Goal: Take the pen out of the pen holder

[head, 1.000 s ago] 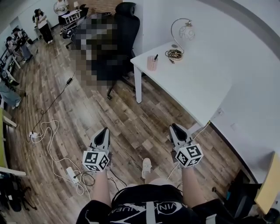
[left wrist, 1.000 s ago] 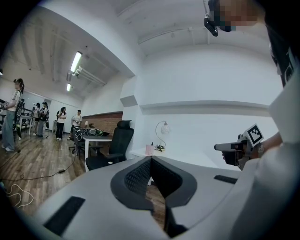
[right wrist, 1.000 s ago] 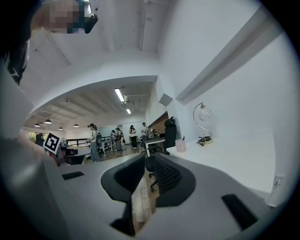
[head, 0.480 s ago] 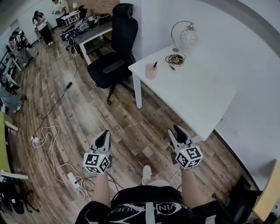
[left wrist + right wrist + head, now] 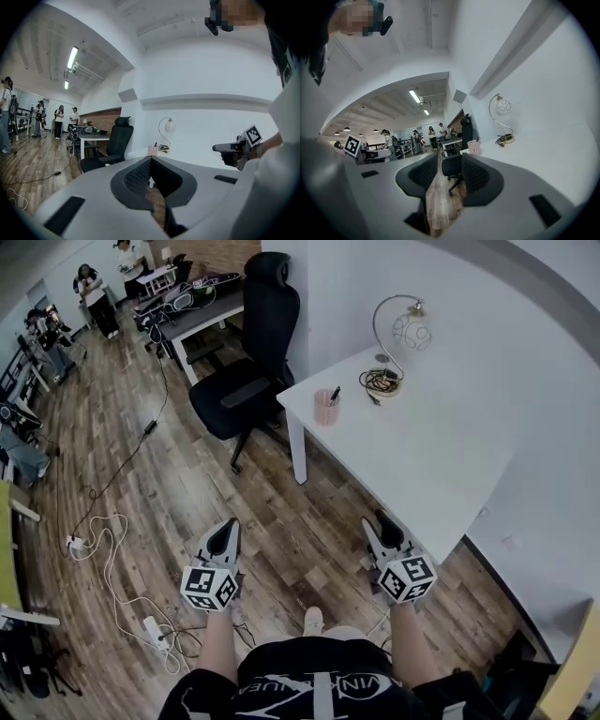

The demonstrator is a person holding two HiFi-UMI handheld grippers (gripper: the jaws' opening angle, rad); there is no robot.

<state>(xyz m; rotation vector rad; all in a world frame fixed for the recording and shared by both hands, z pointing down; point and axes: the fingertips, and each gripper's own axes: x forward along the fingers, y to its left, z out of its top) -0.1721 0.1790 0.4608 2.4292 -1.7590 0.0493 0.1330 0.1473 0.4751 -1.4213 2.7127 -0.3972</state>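
Observation:
A pink pen holder (image 5: pixel 325 407) stands at the near left corner of the white table (image 5: pixel 441 446), with a dark pen (image 5: pixel 334 394) sticking out of it. Both grippers hang over the wooden floor, well short of the table. My left gripper (image 5: pixel 225 532) is shut with nothing in it. The jaws of my right gripper (image 5: pixel 382 524) are opening, with only floor showing between them. The right gripper view shows the holder (image 5: pixel 474 147) far ahead, just right of the jaws. In the left gripper view the holder (image 5: pixel 152 150) sits small beyond the tips.
A black office chair (image 5: pixel 244 381) stands left of the table corner. On the table's far side are a desk lamp (image 5: pixel 410 329) and a coiled cable (image 5: pixel 380 381). Cables and a power strip (image 5: pixel 150 624) lie on the floor at left. People stand by desks far back.
Both grippers have moved forward over the floor toward the table, so the table and holder look nearer. The right jaws have gone from shut to open.

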